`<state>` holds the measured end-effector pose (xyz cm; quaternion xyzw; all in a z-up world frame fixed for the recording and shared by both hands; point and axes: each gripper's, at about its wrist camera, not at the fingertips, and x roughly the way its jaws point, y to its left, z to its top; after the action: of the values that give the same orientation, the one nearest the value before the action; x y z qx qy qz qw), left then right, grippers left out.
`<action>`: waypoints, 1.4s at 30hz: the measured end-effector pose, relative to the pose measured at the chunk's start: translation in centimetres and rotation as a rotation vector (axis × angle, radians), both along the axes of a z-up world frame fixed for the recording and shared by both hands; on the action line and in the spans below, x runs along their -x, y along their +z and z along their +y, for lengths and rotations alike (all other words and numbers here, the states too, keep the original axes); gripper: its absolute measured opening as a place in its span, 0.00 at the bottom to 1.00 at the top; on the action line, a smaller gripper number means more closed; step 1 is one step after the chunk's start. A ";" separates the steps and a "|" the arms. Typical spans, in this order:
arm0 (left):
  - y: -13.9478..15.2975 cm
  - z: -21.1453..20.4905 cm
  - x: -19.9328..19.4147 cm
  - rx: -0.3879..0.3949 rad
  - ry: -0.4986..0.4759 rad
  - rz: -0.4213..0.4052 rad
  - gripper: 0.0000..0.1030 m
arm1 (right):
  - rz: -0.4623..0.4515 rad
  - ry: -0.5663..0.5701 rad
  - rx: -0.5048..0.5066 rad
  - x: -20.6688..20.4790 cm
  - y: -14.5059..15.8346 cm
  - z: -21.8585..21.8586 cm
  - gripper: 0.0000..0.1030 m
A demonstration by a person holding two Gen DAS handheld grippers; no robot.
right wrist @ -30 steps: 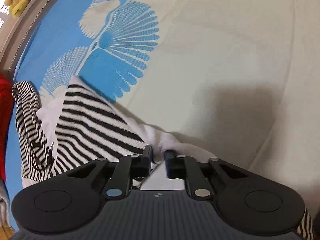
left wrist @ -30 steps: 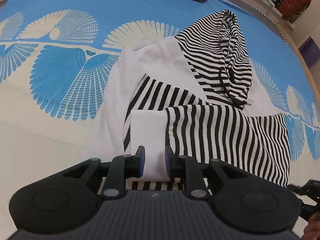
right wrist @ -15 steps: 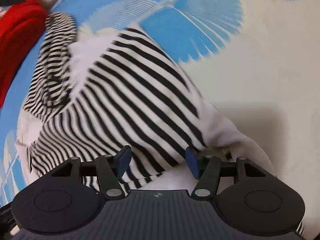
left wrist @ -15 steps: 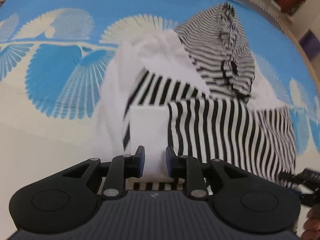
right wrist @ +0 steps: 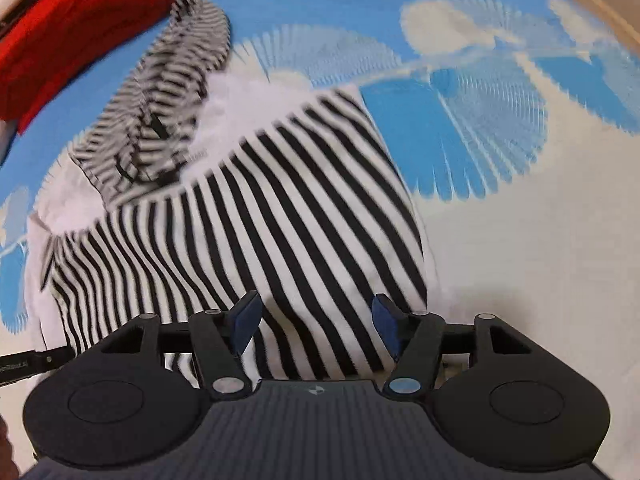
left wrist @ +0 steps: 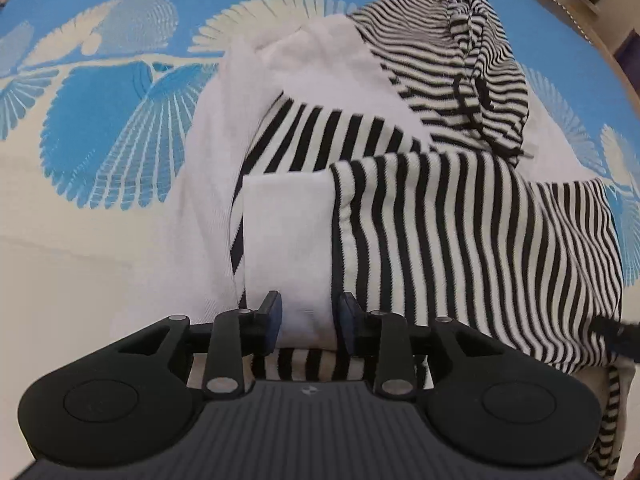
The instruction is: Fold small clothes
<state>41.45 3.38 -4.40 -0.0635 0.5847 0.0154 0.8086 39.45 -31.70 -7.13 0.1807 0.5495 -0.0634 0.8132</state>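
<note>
Looking down the left wrist view, we see our left gripper [left wrist: 308, 316] with jaws opening around the white cuff [left wrist: 286, 240] of the striped hoodie [left wrist: 440, 232], which lies folded on the bedspread [left wrist: 100, 240], so we judge a sleeve fold is finishing. From the right wrist view, our right gripper [right wrist: 316, 324] hangs wide apart and empty over the stripes; next we need a fresh hem grip, and we see 0 containers.

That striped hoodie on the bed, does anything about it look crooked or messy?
Somewhat. The striped hoodie is only half folded: its hood flops sideways in a crumpled heap, and a white cuff lies across the stripes. The left gripper is opening around that cuff. Nothing looks torn or spilled.
</note>
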 end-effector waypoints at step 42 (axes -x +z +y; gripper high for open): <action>8.9 -4.8 -9.6 -0.205 -0.021 -0.502 0.20 | -0.192 0.270 0.373 2.2 6.3 -1.6 0.61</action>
<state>51.07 -1.44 4.47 0.0228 0.3618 0.0499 0.9306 37.28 -33.34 -0.81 -0.0422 0.4676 -0.0369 0.8821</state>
